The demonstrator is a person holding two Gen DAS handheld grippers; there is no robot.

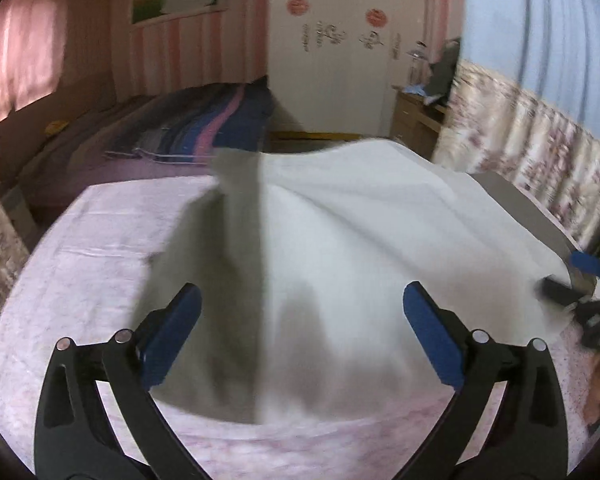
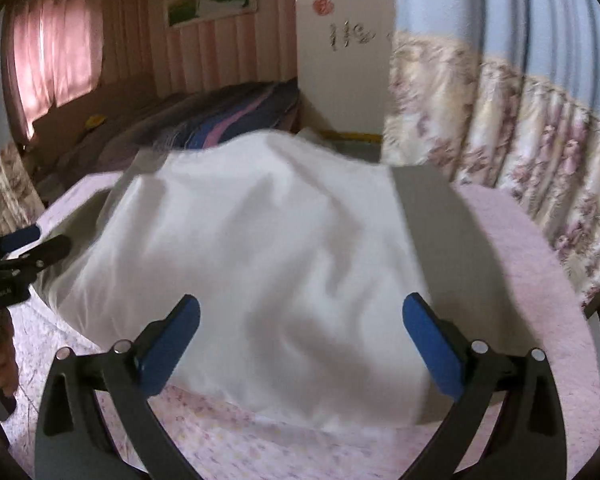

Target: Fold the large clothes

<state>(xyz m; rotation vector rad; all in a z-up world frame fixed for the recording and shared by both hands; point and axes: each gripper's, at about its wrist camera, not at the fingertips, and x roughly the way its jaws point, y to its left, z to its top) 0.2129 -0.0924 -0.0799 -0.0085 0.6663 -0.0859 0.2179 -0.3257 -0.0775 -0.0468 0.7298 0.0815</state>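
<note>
Pink floral-print counter (image 1: 80,272) fills the lower part of both wrist views; its cloth cover runs to a rounded far edge.

White garment (image 1: 340,240) lies spread on the counter, covering most of its middle and right side in the left wrist view. Fabric is rumpled, with long soft creases and a raised fold near the far edge. In the right wrist view the same garment (image 2: 260,248) sits centred, its near hem just ahead of the fingers. A grey panel (image 2: 428,216) shows along its right side; cannot tell if it is part of the garment or a layer beneath.

Floral curtain (image 2: 500,132) hangs beyond the counter on the right. A bed with a striped blue and pink cover (image 1: 204,124) stands farther back, well apart from the counter.

Left gripper (image 1: 302,336): 2 blue pads wide apart, nothing between them, poised over the near part of the garment.

Right gripper (image 2: 302,338): 2 blue pads likewise spread wide, holding nothing, garment hem between and beneath them.

Both views are motion-blurred; contact with the fabric cannot be told.
</note>
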